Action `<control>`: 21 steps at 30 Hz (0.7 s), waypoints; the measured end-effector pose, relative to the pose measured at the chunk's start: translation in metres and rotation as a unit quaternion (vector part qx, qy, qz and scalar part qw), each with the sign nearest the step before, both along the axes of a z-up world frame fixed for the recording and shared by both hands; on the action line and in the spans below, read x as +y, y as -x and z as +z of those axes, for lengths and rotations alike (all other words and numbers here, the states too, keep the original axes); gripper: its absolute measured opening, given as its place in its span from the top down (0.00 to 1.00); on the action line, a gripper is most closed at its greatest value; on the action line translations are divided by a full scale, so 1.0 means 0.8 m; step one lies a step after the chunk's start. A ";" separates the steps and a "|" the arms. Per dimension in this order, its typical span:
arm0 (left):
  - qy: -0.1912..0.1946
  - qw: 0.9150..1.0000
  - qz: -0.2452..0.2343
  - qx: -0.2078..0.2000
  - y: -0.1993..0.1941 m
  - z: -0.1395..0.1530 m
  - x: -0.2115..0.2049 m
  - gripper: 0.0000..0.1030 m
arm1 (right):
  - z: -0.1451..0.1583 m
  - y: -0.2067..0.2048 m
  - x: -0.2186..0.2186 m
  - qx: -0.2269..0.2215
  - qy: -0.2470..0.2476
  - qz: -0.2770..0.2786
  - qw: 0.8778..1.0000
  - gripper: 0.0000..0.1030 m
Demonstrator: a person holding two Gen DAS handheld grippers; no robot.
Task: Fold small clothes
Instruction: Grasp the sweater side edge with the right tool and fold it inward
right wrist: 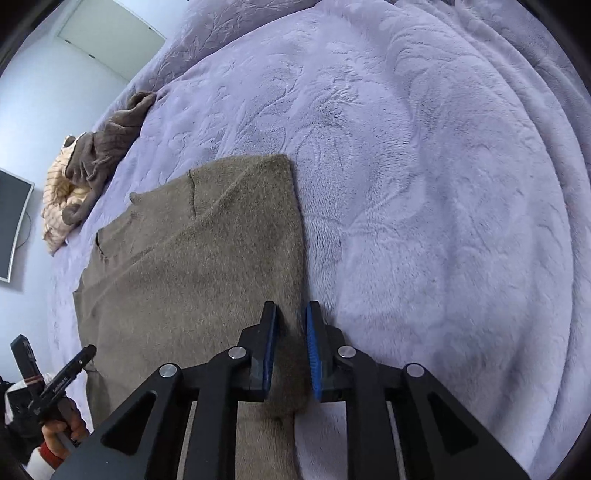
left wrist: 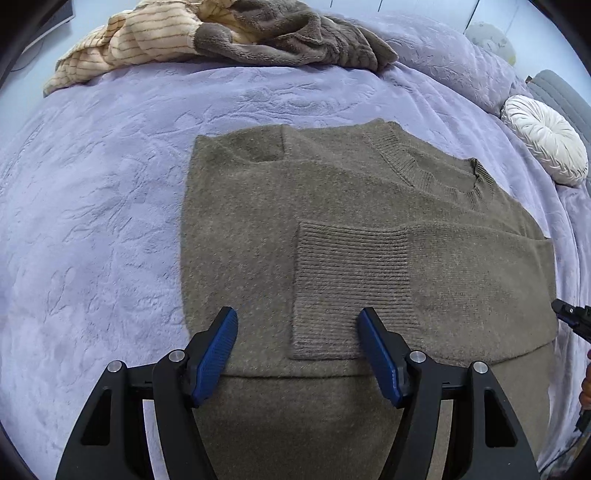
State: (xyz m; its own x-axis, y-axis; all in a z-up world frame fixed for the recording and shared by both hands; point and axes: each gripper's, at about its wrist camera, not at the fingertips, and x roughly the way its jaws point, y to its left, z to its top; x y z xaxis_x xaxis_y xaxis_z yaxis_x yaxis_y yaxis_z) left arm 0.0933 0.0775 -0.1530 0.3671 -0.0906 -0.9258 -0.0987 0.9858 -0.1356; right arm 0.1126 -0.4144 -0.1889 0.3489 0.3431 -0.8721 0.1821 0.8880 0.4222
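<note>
left claw (left wrist: 297, 334) released above sweater (left wrist: 332, 229); right claw (right wrist: 291, 332) grasping sweater edge; lilac blanket (right wrist: 443, 184) beneath

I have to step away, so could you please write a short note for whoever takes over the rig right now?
Left gripper: open, hovering over the near part of the brown sweater, holding nothing.
Right gripper: nearly closed around the sweater's right edge; contact cannot be confirmed.
The sweater lies flat on the purple blanket, with both sleeves folded in; one ribbed cuff lies on top.
A pile of other clothes waits at the far edge.
Left: fold the body over, then do the pile.
</note>
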 end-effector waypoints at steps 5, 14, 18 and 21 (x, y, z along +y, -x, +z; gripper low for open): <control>-0.007 1.000 0.007 0.008 0.011 0.006 0.005 0.33 | 0.021 0.043 0.004 0.006 0.017 0.010 1.000 0.75; 0.004 1.000 0.012 0.027 0.037 0.015 -0.007 0.33 | 0.023 0.088 0.029 0.034 -0.082 0.012 0.996 0.53; 0.009 0.999 0.018 0.039 0.048 0.009 -0.009 0.33 | 0.002 0.074 0.037 0.040 -0.132 -0.023 0.990 0.53; 0.007 0.999 0.015 0.044 0.055 0.008 -0.010 0.33 | -0.022 0.068 0.022 0.052 -0.166 -0.080 0.982 0.85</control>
State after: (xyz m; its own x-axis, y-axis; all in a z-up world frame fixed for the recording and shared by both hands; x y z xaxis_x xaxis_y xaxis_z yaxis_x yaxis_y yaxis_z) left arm 0.0490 0.0697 -0.1469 0.2872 -0.0948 -0.9532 -0.1401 0.9802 -0.1397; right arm 0.0579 -0.3970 -0.2066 0.3362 0.5621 -0.7557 0.3659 0.6614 0.6547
